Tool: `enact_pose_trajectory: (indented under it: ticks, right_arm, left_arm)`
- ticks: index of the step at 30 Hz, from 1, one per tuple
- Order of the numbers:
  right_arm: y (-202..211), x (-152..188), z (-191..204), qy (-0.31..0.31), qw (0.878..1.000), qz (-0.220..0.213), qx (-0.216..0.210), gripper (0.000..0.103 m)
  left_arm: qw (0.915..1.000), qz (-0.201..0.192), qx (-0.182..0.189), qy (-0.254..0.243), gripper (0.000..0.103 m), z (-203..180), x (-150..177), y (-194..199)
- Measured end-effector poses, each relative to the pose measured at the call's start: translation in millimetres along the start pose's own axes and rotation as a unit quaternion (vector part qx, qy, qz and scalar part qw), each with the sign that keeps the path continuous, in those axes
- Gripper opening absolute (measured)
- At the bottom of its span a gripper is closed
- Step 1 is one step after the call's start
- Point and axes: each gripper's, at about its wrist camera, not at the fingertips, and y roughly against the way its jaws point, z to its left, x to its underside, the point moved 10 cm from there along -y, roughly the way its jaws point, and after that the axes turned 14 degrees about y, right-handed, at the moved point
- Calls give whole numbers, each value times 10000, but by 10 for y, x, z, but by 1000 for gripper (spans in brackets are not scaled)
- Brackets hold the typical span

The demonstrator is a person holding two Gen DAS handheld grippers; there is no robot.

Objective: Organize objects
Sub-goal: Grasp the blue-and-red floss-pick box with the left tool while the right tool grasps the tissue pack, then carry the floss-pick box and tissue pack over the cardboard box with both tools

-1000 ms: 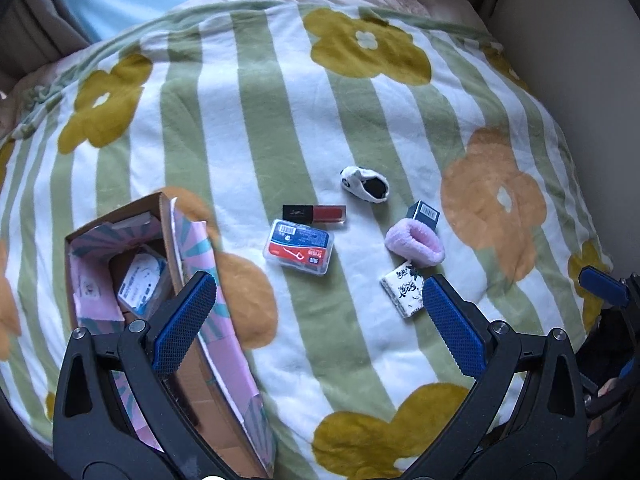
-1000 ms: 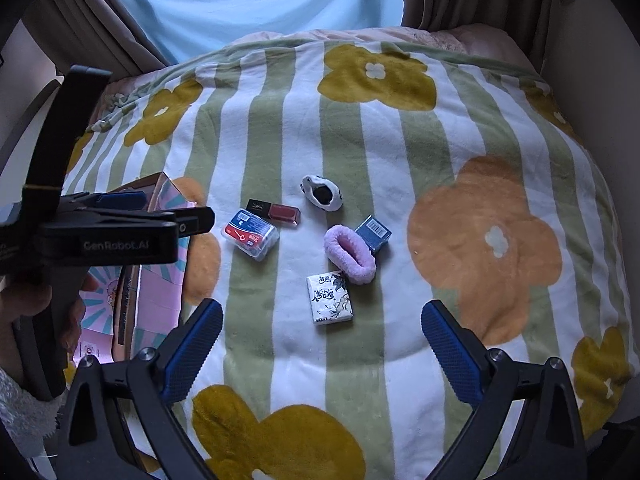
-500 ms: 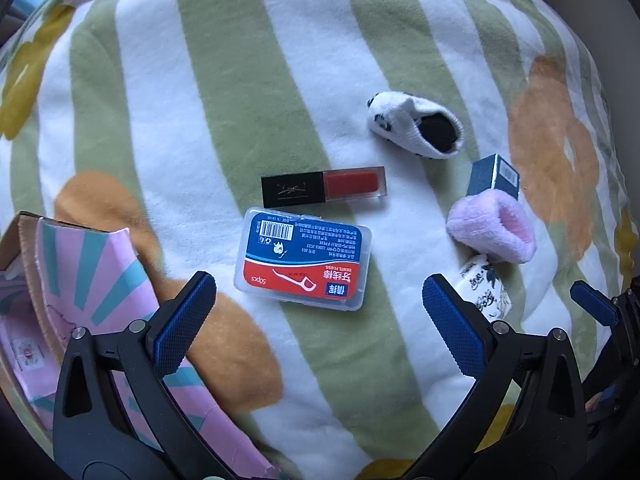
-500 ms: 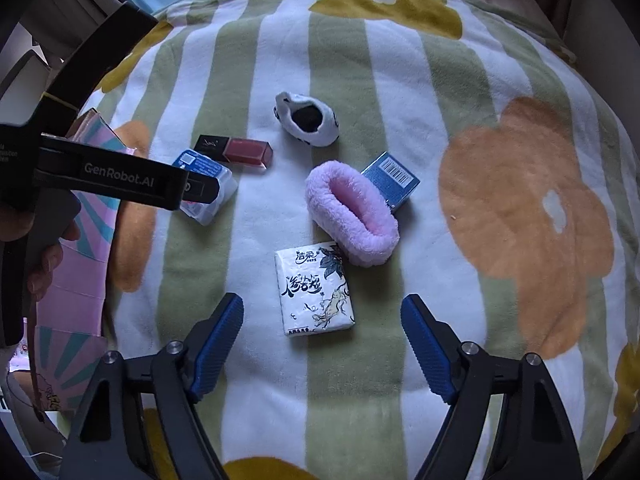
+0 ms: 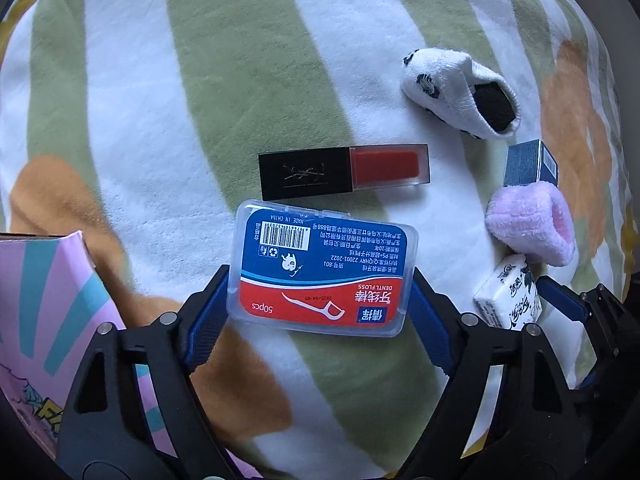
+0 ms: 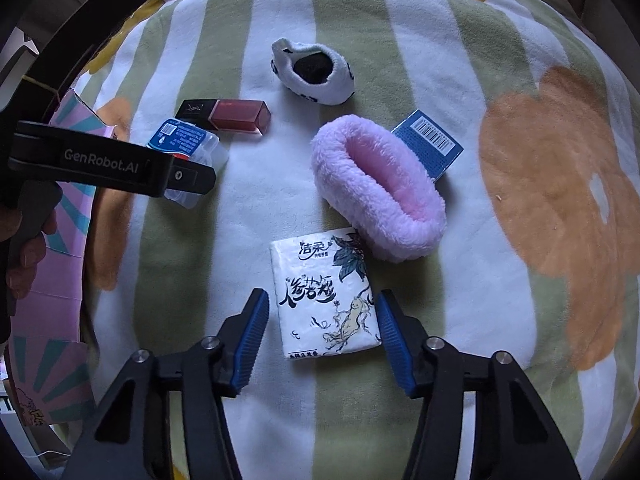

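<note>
Left hand-held gripper (image 5: 318, 312) straddles the dental floss box (image 5: 322, 266) on the bed blanket (image 5: 224, 80), pads touching its short sides; full clamp not confirmable. Squeeze square, lift clear of the lip gloss (image 5: 344, 174) just beyond.

Right hand-held gripper (image 6: 320, 332) is released around the tissue pack (image 6: 324, 296); close before lifting.

Cardboard box (image 5: 44, 300) at left: contents not visible.
</note>
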Motion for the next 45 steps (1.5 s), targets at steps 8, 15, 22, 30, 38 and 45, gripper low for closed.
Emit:
enact_pose_trajectory:
  ticks: [8, 15, 22, 30, 38, 45]
  right_arm:
    - [72, 29, -32, -94, 9999, -48, -19, 43]
    - [329, -11, -31, -55, 9999, -123, -33, 43]
    - [799, -193, 50, 21, 9996, -285, 11, 43]
    - [1561, -531, 56, -4, 9977, -662, 143, 43]
    - [2255, -531, 50, 90, 9946, -1006, 218, 43]
    - [2625, -361, 112, 281, 9913, -1244, 310, 43]
  left_arm:
    - [9999, -90, 56, -71, 80, 15, 37, 53]
    - [9996, -240, 128, -86, 81, 23, 108, 267]
    - [9978, -584, 268, 126, 80, -1, 158, 800]
    - [9900, -1301, 361, 403, 81, -198, 315, 1715]
    - [9733, -2026, 525, 941, 81, -275, 687, 2516]
    - [9553, -2559, 449, 1409, 81, -274, 1164, 2992]
